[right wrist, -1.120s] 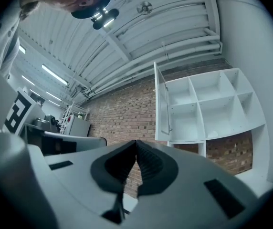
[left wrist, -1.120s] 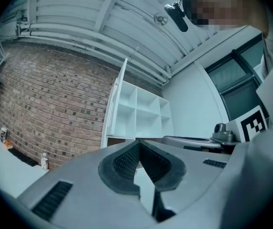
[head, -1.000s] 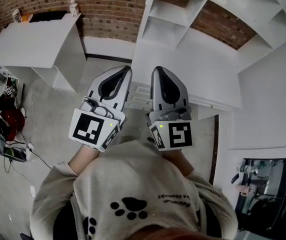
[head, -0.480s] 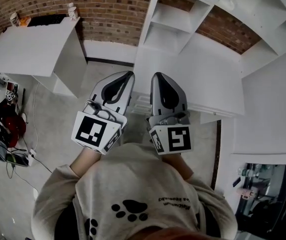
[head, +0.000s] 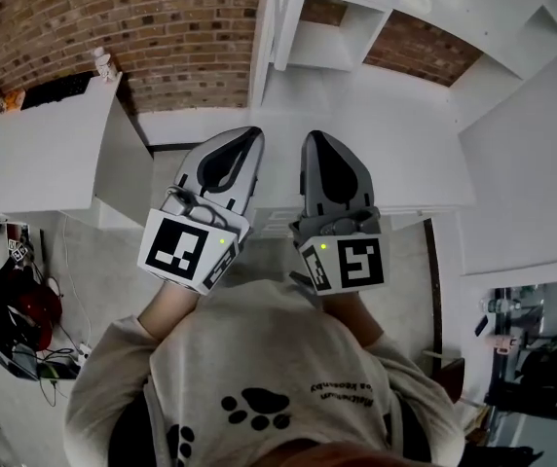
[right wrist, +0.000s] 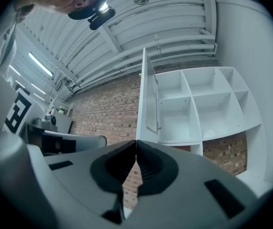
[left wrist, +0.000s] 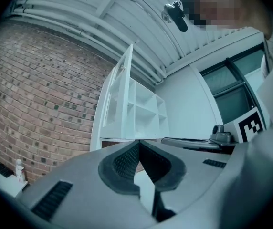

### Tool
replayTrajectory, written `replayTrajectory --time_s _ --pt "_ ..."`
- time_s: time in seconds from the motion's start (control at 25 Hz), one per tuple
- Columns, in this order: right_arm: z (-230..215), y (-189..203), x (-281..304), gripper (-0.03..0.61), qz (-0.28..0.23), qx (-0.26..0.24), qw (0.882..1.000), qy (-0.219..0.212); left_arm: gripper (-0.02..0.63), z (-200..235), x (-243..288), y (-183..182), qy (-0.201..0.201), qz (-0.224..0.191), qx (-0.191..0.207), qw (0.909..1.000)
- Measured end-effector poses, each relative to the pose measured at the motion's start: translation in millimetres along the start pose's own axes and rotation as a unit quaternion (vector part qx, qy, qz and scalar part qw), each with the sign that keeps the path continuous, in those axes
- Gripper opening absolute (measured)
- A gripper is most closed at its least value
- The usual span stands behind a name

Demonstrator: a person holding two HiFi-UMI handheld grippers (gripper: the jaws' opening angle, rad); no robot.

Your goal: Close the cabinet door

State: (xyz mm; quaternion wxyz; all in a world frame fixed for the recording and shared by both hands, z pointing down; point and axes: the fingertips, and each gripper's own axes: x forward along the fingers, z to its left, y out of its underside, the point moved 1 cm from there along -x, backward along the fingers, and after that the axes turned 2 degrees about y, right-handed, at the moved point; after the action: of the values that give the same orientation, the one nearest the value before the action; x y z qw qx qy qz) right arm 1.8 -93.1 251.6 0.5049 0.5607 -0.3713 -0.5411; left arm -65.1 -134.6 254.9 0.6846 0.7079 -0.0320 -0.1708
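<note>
The white cabinet door stands open, edge-on to me, swung out from the white wall shelves on the brick wall. My left gripper and right gripper are held side by side, pointing at the cabinet, short of the door and not touching it. In the left gripper view the door rises just above the shut left gripper. In the right gripper view the door hangs left of the open shelf compartments, above the shut right gripper. Neither gripper holds anything.
A white counter runs beneath the shelves, right under the grippers. A white desk with a small bottle stands at the left. Bags and cables lie on the floor at lower left. Dark glass is at the right.
Both grippers and the person have moved forward and leftward toward the cabinet. The door's edge now shows straight ahead, and the desk has slid left in the view. The jaws stay shut.
</note>
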Motion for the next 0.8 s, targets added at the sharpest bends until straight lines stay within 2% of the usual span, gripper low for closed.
replayTrajectory --time_s 0.16,0.36,0.6,0.8 --pt "-4.4 -8.5 24.5 0.011 -0.009 -0.022 0.999 0.023 0.009 22.2 15.2 -8.0 0.031 -0.012 0.006 0.9994" --pt "-8.2 -24.6 45.3 0.011 -0.025 -0.036 0.999 0.032 0.009 36.9 31.8 -18.3 0.066 -0.015 0.011 0.9976" --pt "-17.9 -55.7 57.8 0.011 -0.064 -0.049 0.996 0.039 0.009 47.1 44.8 -42.9 0.081 -0.03 0.026 0.9959" --pt "-20.0 -86.1 75.1 0.012 -0.057 -0.082 0.995 0.027 0.009 52.6 55.1 -70.5 0.09 -0.051 0.02 0.9944"
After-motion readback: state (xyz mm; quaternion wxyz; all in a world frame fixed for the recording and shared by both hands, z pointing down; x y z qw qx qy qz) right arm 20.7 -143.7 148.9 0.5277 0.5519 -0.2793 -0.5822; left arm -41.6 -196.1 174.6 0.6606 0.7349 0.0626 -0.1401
